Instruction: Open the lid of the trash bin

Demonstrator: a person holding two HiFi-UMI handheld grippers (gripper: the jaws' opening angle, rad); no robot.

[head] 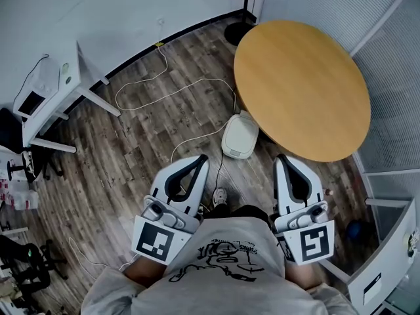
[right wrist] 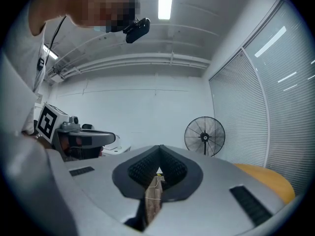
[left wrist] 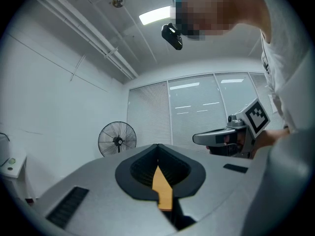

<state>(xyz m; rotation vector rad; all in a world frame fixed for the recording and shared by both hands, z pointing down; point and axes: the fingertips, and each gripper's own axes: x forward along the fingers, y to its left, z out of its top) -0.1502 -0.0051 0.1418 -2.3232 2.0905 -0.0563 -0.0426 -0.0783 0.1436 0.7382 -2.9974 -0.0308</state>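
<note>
Plainly, the work has not begun. The person stands on the wooden floor (head: 131, 149) with both tools drawn in against the torso, which reads as a carrying posture and not a reaching one. The round table (head: 302, 87) fills the upper right of the head view, so everything else is placed from it.

A standing fan (head: 244, 5) rises just beyond the table's far-left edge. The trash bin (head: 239, 136), white and low, sits on the floor at the table's near-left rim, just beside it or slightly under it; whether it touches the table's base cannot be told. Its lid looks flat and down, so the task's one step is not yet done. A thin white cable (head: 177, 90) loops over the floor to the left of the table and comes in close by the bin, something to step around.

Nearer the person than the table, the left gripper (head: 202, 158) points at the floor just left of the bin. The right gripper (head: 282, 157) points at the table's near edge, so the bin lies ahead and between the two. In each gripper view the jaws are clenched tip to tip on nothing, with only a sliver of table or floor showing behind the tips. Closed and empty suits walking up, and the lid's edge will probably need a parted jaw or a hooking tip.
</note>
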